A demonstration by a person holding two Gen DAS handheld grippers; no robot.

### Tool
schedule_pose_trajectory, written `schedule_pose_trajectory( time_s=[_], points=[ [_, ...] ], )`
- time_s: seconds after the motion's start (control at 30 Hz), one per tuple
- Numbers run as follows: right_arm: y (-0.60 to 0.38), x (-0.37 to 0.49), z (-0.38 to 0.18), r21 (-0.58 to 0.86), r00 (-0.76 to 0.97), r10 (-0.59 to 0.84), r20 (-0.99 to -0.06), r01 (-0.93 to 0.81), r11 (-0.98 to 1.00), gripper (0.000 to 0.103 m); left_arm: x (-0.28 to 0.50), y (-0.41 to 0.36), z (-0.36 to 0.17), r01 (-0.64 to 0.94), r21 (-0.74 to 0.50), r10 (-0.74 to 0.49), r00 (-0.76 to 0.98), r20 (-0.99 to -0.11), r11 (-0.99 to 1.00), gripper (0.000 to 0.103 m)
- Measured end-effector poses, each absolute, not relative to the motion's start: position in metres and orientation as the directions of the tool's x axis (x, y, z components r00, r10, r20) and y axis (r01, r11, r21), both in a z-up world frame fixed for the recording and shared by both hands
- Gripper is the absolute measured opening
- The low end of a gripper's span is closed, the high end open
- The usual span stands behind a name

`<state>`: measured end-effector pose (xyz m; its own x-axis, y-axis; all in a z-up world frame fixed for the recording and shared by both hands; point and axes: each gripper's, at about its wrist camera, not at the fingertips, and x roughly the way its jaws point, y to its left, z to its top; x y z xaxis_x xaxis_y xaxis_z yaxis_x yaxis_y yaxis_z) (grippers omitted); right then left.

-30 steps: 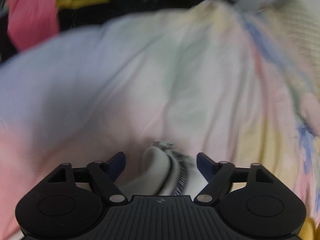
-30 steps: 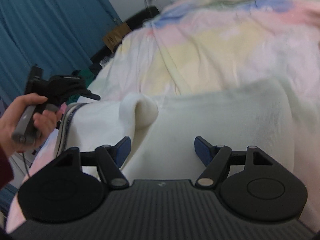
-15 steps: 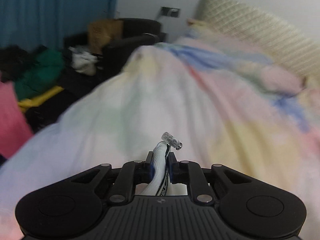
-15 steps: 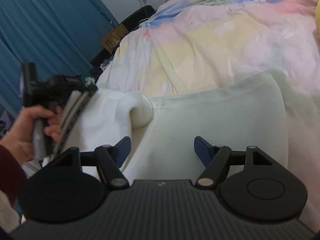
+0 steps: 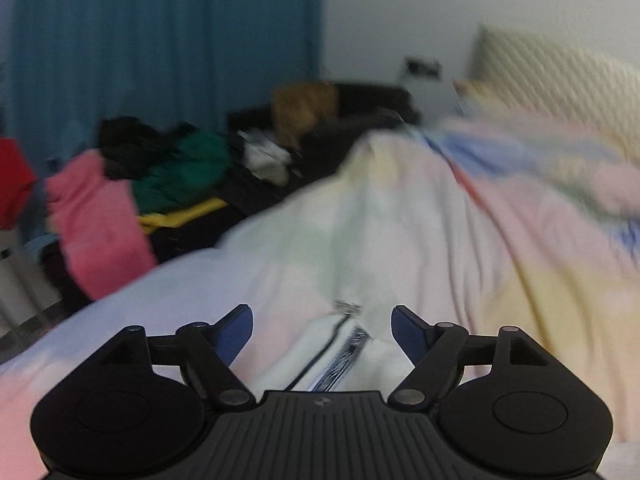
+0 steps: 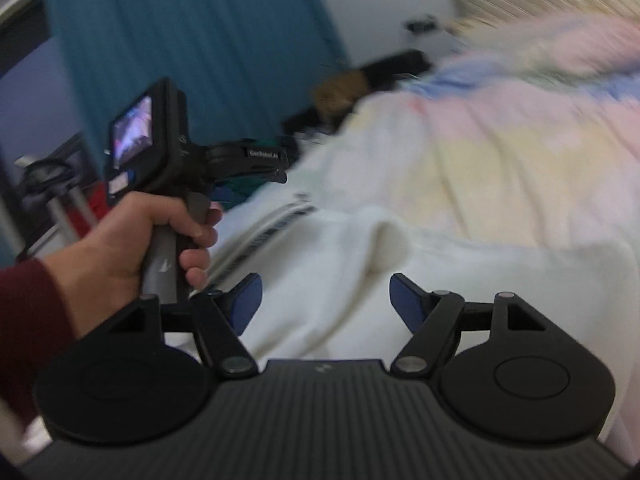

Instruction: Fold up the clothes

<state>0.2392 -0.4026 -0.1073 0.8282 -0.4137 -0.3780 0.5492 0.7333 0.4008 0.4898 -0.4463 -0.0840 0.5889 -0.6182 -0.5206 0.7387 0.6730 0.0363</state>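
Note:
A cream white zip garment [image 6: 400,272] lies on the pastel patchwork bedspread [image 6: 500,152]. In the left wrist view its zipper edge [image 5: 340,352] lies below and between the jaws of my left gripper [image 5: 322,326]; those jaws are opening and the pads do not touch the cloth. My right gripper [image 6: 325,300] hovers open over the garment's folded body, nothing pinched. In the right wrist view a hand [image 6: 132,240] in a dark red sleeve holds the left gripper [image 6: 256,178] above the zipper end.
A pile of pink, green, yellow and black clothes [image 5: 132,200] sits left of the bed. Behind it stand a dark armchair [image 5: 360,120] with a brown bag and a blue curtain [image 5: 160,48]. A pale quilted headboard [image 5: 560,80] is at far right.
The left gripper pinched the garment's zipper edge half a second ago and has now let it go and opened. Both grippers rose and tilted up, showing more of the room.

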Motion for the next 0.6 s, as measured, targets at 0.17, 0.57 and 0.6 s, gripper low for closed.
schedule_pose_trajectory(
  time_s=[0.17, 0.57, 0.6],
  points=[
    [-0.387, 0.234, -0.091, 0.358, 0.887, -0.307, -0.345, 0.427, 0.830, 0.073, 0.434, -0.355, -0.029, 0.629, 0.039, -0.545, 0.701, -0.460, 0.777, 0.078],
    [-0.330, 0.183, -0.032, 0.195, 0.967, -0.053, -0.250, 0.104, 0.975, 0.073, 0.215, -0.123, 0.075, 0.317, 0.005, -0.292, 0.879, -0.377, 0.948, 0.082],
    [-0.325, 0.178, -0.028, 0.182, 0.968, -0.033, -0.250, 0.080, 0.980, 0.072, 0.196, -0.106, 0.076, 0.291, 0.001, -0.269, 0.887, -0.375, 0.957, 0.082]
  ],
)
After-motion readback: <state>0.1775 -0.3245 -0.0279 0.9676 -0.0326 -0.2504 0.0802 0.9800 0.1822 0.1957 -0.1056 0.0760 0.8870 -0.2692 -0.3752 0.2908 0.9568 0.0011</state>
